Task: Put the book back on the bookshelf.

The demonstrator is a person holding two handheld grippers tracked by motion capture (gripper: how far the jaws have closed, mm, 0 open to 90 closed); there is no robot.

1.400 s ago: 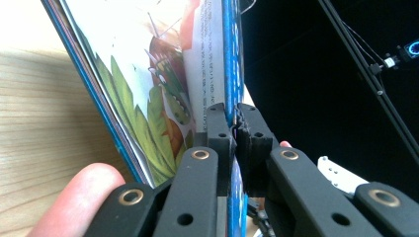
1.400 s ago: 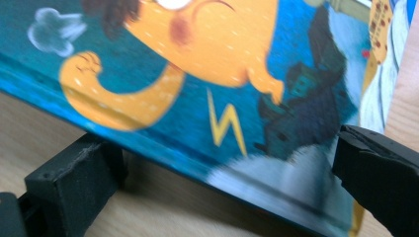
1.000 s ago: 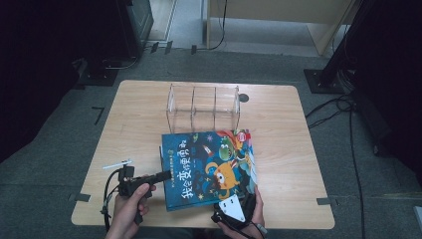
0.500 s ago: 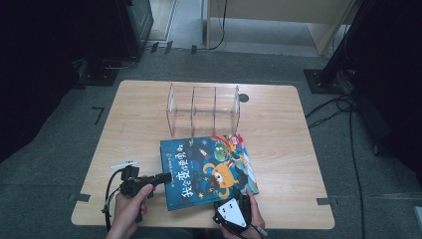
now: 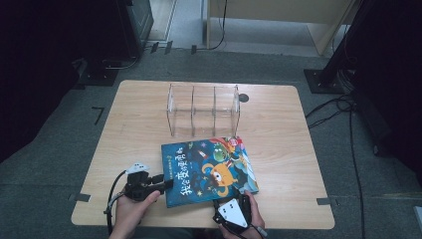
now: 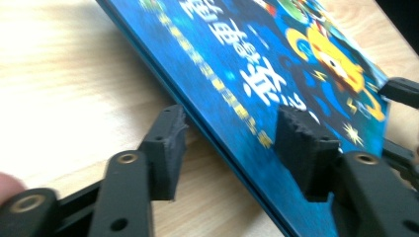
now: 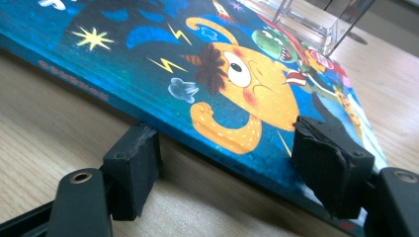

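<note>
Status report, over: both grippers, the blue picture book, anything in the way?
Left gripper just opening, jaws astride blue picture book edge. Right gripper closing astride its near edge. Book flat on wooden table. Clear acrylic divider rack just behind.

Blue picture book cover: white Chinese title, partly legible "我会变…勇…"; small spine print illegible.

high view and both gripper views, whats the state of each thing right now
blue picture book with an orange monster cover: closed, cover up, near edge between both grippers' jaws
clear acrylic three-slot rack: upright, empty, just behind the book
left gripper: jaws have just been opening, one under and one over the book's edge
right gripper: jaws have just been closing, straddling the book's edge
</note>
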